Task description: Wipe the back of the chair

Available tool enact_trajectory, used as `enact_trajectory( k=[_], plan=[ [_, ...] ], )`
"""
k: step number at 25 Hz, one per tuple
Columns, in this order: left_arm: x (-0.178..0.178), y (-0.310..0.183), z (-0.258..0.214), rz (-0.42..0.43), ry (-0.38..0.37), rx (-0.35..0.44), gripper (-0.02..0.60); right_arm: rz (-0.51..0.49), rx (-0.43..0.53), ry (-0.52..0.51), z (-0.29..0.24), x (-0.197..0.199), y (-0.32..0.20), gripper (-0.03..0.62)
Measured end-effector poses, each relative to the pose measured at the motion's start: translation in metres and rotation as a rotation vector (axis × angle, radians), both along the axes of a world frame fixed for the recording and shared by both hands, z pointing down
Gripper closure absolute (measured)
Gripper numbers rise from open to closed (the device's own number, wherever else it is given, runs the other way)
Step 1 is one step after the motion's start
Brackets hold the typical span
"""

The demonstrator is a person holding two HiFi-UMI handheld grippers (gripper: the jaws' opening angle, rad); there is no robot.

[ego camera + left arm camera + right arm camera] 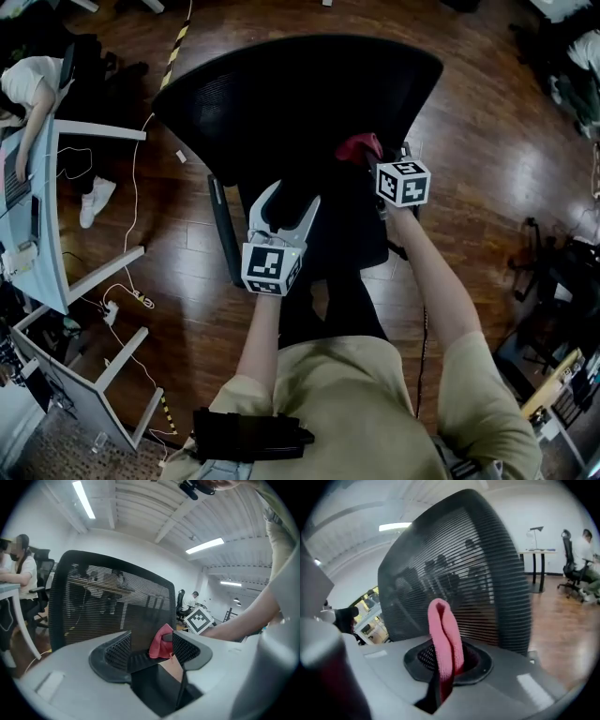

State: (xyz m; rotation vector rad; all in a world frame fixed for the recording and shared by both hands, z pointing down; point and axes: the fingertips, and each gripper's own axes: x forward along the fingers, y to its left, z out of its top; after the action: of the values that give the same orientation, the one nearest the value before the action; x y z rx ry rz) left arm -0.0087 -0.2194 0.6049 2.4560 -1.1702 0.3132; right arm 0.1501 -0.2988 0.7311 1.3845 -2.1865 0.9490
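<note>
The black mesh chair back (300,94) fills the top middle of the head view, seen from above. It stands upright close before both gripper cameras (112,602) (478,564). My right gripper (375,157) (445,654) is shut on a folded pink cloth (359,147) (445,639), and holds it against the mesh near the chair's middle. My left gripper (293,195) (152,648) is lower and to the left, its jaws apart. The chair's dark spine and the pink cloth (161,641) show beyond the gap. I see no pad pressing on anything.
A person (28,84) sits at a white desk (47,216) on the left. Cables (131,281) trail over the wooden floor, beside striped tape (173,52). Dark equipment (562,281) crowds the right edge. Another seated person (581,550) is far off.
</note>
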Motion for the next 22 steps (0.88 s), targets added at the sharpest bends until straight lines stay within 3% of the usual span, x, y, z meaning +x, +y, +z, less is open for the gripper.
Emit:
enact_trajectory(
  k=[2,7,9,12,14,16,19,22],
  plan=[
    [-0.025,0.001,0.002,-0.052,-0.022,-0.007,0.314,-0.089,0.013,-0.065,-0.001,-0.057,-0.001,0.571],
    [-0.122,0.011,0.01,-0.223,-0.106,-0.034,0.313,-0.424,0.039,-0.171,-0.004,-0.23,0.006,0.571],
    [-0.155,0.019,0.01,-0.285,-0.133,-0.04,0.313,-0.528,0.04,-0.164,0.002,-0.278,0.012,0.571],
    [-0.191,0.03,0.006,-0.348,-0.162,-0.04,0.314,-0.593,0.036,-0.134,0.012,-0.316,0.012,0.571],
    [-0.203,0.034,0.006,-0.376,-0.169,-0.042,0.314,-0.592,0.045,-0.164,0.011,-0.317,0.008,0.571],
    [-0.203,0.037,0.01,-0.383,-0.161,-0.054,0.314,-0.531,0.042,-0.182,0.015,-0.294,0.003,0.571],
    [-0.177,0.032,0.017,-0.333,-0.121,-0.069,0.314,-0.348,0.017,-0.118,0.026,-0.217,-0.007,0.571],
    [-0.131,0.018,0.021,-0.261,-0.04,-0.083,0.313,-0.122,0.023,-0.016,0.027,-0.106,-0.014,0.569]
  ],
)
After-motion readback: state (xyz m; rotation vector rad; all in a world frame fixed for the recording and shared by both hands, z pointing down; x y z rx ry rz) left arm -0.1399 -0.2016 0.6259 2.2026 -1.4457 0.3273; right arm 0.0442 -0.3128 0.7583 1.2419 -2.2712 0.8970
